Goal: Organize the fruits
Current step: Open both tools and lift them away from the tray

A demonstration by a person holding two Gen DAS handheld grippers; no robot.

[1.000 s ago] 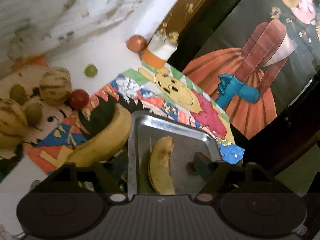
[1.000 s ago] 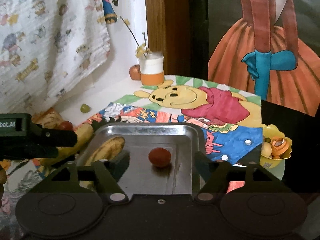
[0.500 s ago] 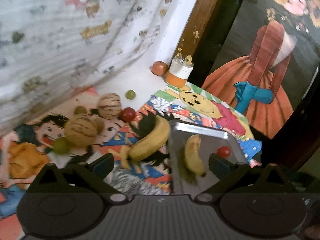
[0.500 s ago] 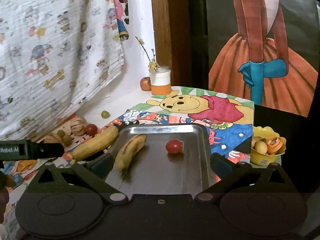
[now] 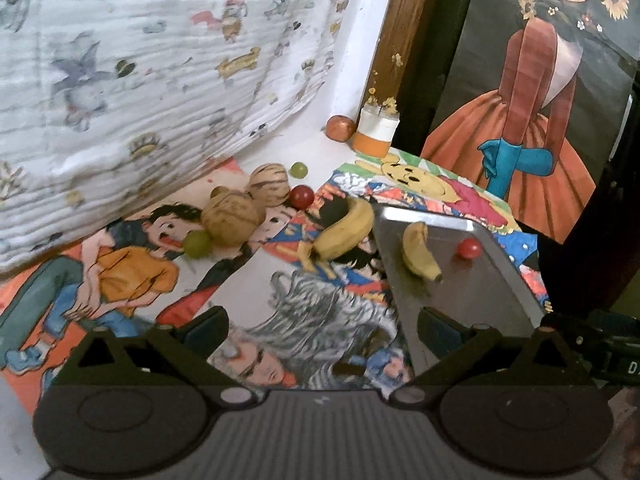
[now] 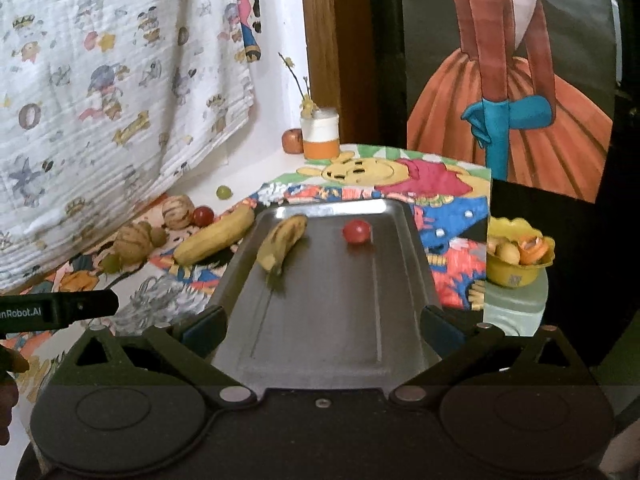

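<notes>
A metal tray (image 5: pixel 480 300) (image 6: pixel 340 340) holds a small banana (image 5: pixel 418 252) (image 6: pixel 282 240) and a red tomato (image 5: pixel 469 248) (image 6: pixel 356 232). A larger banana (image 5: pixel 344 232) (image 6: pixel 214 236) lies just left of the tray on the cartoon cloth. Further left lie two striped melons (image 5: pixel 230 218) (image 5: pixel 270 184), a red tomato (image 5: pixel 302 197) and green fruits (image 5: pixel 197 243) (image 5: pixel 299 170). My left gripper (image 5: pixel 322 330) is open and empty, held back above the cloth. My right gripper (image 6: pixel 322 326) is open and empty over the tray's near end.
A white and orange jar (image 5: pixel 376 132) and a reddish fruit (image 5: pixel 340 128) stand at the back by the wooden post. A yellow bowl of peels (image 6: pixel 520 252) sits right of the tray. A patterned sheet (image 5: pixel 140 60) hangs on the left.
Both grippers have pulled back and up from the tray, opening wide. The small banana and the tomato stay on the tray.
</notes>
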